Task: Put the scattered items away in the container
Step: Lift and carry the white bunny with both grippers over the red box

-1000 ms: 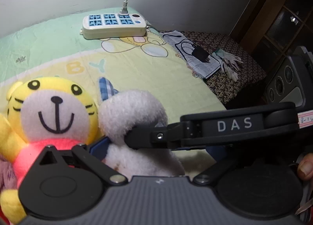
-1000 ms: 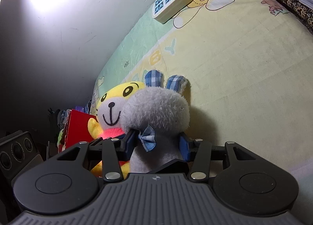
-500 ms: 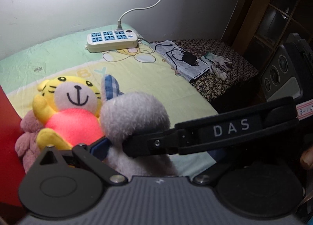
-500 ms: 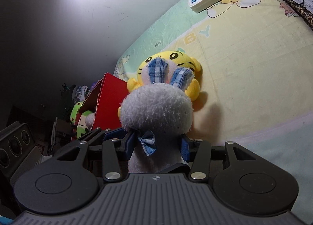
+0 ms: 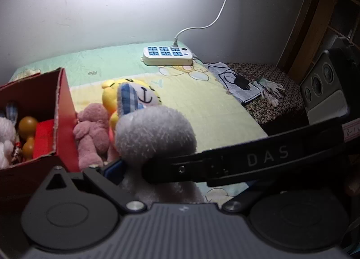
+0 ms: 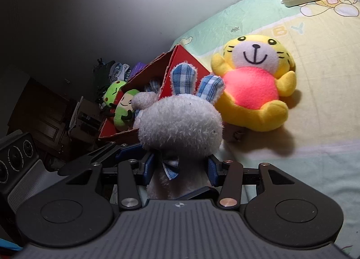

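You have the grey rabbit plush (image 6: 180, 123) clamped at the neck in your right gripper (image 6: 180, 170): the blue pads press into the fur on either side, just under the head, with the checked bow tie between them. The toy stands upright in the grip, its long axis running from the gripper up through the head to the two checked ears.

The red cardboard box (image 6: 180, 60) is your landmark. Seen from the right wrist, the rabbit hangs in front of the box's near corner, and the open mouth lies beyond and to the left of the ears. So the carry wants to go forward and leftward over the rim, high enough for the body to clear the torn edge, I judge.

Your left gripper (image 5: 171, 169) sits close against the same rabbit (image 5: 155, 132). One blue pad shows at its left flank, but the right gripper's arm crosses the view, so I cannot tell whether those jaws press it.

The yellow tiger plush (image 6: 254, 83) lies to the right of the box, the pink plush (image 5: 92, 128) against its wall; both are left to collect.
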Motion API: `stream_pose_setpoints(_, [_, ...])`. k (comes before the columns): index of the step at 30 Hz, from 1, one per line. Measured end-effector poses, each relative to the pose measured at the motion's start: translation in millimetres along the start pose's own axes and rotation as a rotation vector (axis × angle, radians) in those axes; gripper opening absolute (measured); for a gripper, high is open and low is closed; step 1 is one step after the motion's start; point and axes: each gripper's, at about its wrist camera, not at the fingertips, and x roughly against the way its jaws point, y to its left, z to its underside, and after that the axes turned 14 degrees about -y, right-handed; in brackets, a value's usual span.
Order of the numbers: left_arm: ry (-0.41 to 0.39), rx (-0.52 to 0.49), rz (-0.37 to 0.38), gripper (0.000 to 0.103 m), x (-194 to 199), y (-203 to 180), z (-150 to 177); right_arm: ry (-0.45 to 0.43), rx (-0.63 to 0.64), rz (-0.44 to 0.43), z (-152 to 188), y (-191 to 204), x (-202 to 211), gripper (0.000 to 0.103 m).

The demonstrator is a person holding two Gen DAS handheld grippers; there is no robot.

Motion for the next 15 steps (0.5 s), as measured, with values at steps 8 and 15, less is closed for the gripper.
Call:
stream_pose_setpoints(8, [-0.073, -0.005, -0.027, 0.099, 42.0, 33.9, -6.6, -0.012, 0.029, -0.036, 5.6, 47.4, -20.8, 0.050])
stream_pose_setpoints(15, [-0.117, -0.034, -0.030, 0.099, 73.1, 71.1, -16.1, -0.045, 0.042, -0.051, 11.2, 88.9, -48.2, 0.050])
